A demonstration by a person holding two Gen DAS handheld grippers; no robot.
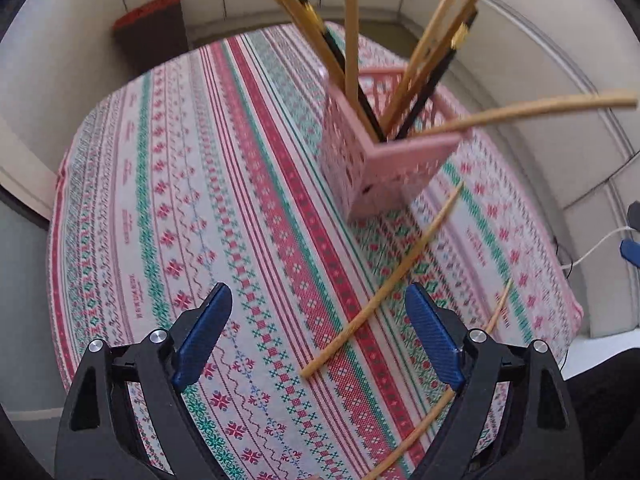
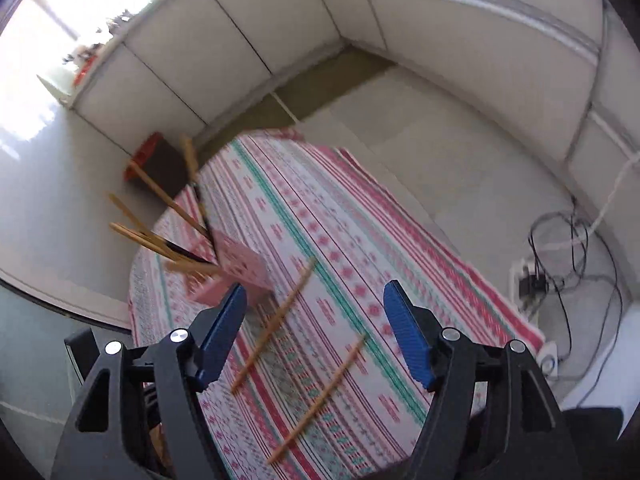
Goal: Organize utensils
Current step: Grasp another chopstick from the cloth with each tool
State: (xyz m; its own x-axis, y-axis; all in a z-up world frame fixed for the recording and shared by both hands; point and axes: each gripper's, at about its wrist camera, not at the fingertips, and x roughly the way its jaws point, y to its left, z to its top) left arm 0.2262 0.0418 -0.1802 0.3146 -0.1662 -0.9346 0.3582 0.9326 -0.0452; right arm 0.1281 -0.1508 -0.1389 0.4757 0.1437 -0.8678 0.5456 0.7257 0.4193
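A table (image 1: 132,208) under a striped, patterned cloth fills both views, and on it stands a pink perforated holder (image 1: 384,160) already stuffed with chopsticks (image 1: 352,40), some pale wood and some black, fanning out of its top. Two pale chopsticks are not yet in it. The nearer chopstick (image 1: 384,284) lies flat on the cloth just this side of the holder, its long axis running on a diagonal from the holder's foot back toward the person, with its near end between the spread fingers of the left gripper (image 1: 320,332). The second chopstick (image 2: 320,396) lies roughly parallel and beside it, well apart from the holder; in the right wrist view it sits in the gap ahead of the right gripper (image 2: 312,332). Both grippers are spread wide and hold nothing. Judging by this layout, each hand is closest to one stick: the left to the one by the holder, the right to the outer one. Either grasp would likely need the fingers turned across the diagonal, not along it.
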